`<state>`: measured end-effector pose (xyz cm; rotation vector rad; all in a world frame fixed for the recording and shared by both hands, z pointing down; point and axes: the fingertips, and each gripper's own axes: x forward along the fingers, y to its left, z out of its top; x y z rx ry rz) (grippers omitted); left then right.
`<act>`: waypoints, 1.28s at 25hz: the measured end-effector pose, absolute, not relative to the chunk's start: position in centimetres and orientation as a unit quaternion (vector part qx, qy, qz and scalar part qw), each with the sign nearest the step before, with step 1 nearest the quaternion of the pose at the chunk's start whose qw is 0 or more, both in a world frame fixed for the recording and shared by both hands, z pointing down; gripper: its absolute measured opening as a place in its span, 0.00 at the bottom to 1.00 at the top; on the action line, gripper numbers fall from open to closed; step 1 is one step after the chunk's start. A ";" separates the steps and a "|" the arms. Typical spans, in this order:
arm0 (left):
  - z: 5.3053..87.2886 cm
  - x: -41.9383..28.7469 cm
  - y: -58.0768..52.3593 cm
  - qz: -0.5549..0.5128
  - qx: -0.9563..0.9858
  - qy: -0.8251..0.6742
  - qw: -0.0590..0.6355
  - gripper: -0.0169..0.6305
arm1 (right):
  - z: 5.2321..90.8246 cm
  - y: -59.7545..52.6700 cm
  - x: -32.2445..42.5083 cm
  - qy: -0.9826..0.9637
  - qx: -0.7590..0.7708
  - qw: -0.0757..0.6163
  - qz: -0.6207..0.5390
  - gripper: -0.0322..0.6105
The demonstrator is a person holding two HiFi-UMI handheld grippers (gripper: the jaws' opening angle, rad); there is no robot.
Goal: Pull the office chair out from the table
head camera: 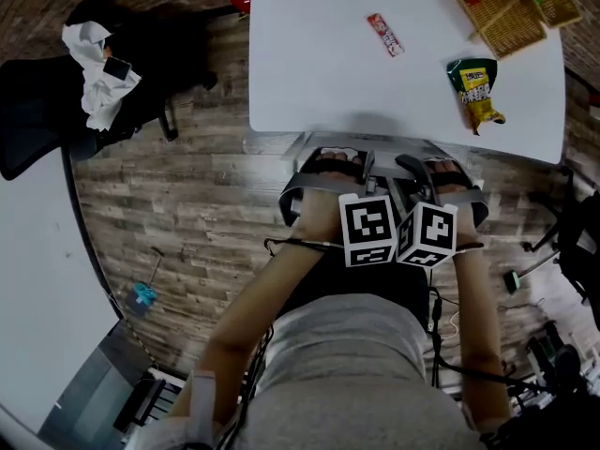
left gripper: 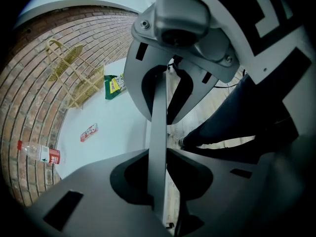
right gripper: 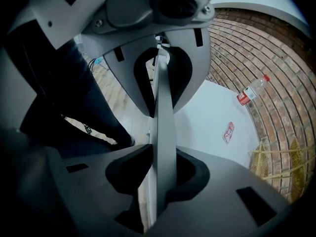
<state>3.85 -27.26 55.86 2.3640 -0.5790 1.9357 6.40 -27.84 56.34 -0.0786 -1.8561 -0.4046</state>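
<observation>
The office chair has a grey frame and sits tucked under the white table; most of it is hidden by my arms and the table top. In the head view my left gripper and right gripper point steeply down, side by side on the chair's top edge. The left gripper view shows my left gripper shut on a thin grey chair bar, with the other gripper clamped further along it. The right gripper view shows my right gripper shut on the same bar.
On the table lie a red wrapper, a green and yellow snack bag, wicker baskets and a water bottle. A black chair with white cloth stands at left. Cables and gear crowd the floor at right.
</observation>
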 end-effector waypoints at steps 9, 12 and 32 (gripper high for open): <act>55.8 4.8 -22.9 0.618 0.767 -0.173 0.014 0.16 | 56.4 -23.5 7.4 -0.792 -0.025 0.589 -0.158 0.19; 55.8 5.2 -21.3 0.618 0.767 -0.171 0.012 0.16 | 56.4 -21.8 7.8 -0.793 -0.027 0.590 -0.152 0.19; 56.0 9.5 -6.5 0.618 0.758 -0.202 0.036 0.16 | 56.2 -7.2 12.2 -0.813 -0.042 0.562 -0.147 0.19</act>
